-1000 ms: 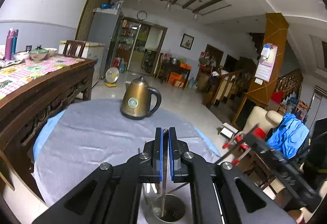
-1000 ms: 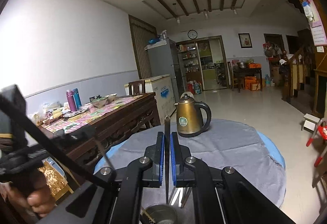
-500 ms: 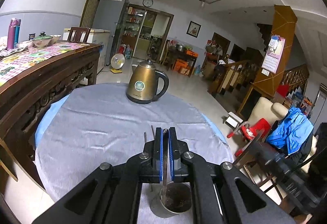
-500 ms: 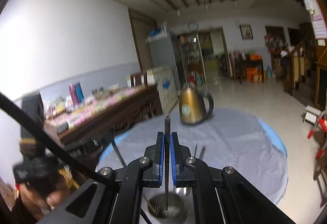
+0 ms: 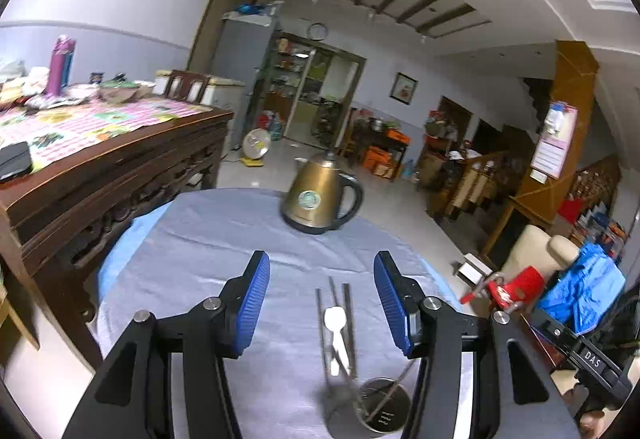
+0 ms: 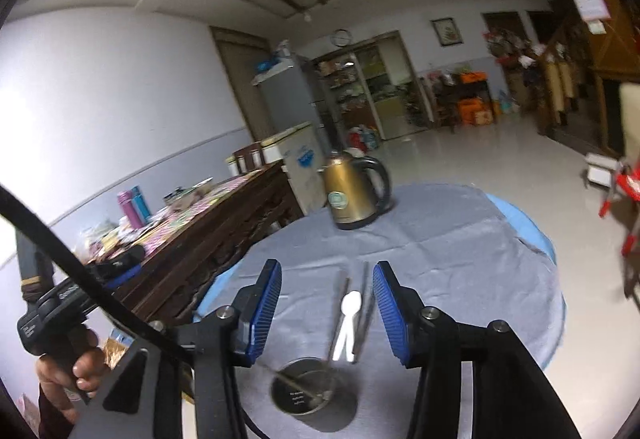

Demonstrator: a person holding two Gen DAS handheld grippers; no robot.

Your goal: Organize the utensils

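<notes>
A steel utensil cup (image 5: 380, 405) stands on the grey cloth near the table's front, with thin metal utensils leaning inside it; it also shows in the right wrist view (image 6: 306, 393). A white spoon (image 5: 335, 335) and two dark chopsticks (image 5: 347, 319) lie on the cloth just beyond the cup; the spoon (image 6: 347, 323) and the chopsticks (image 6: 366, 303) also show in the right wrist view. My left gripper (image 5: 322, 303) is open and empty above them. My right gripper (image 6: 327, 309) is open and empty above the cup and spoon.
A gold kettle (image 5: 318, 199) stands at the far side of the round table (image 5: 192, 239). A dark wooden sideboard (image 5: 100, 175) with bottles and dishes is to the left. The hand holding the left gripper (image 6: 64, 367) is at the left edge.
Both grippers were shut on thin utensils over the cup; now both are open and empty, and utensils rest in the cup.
</notes>
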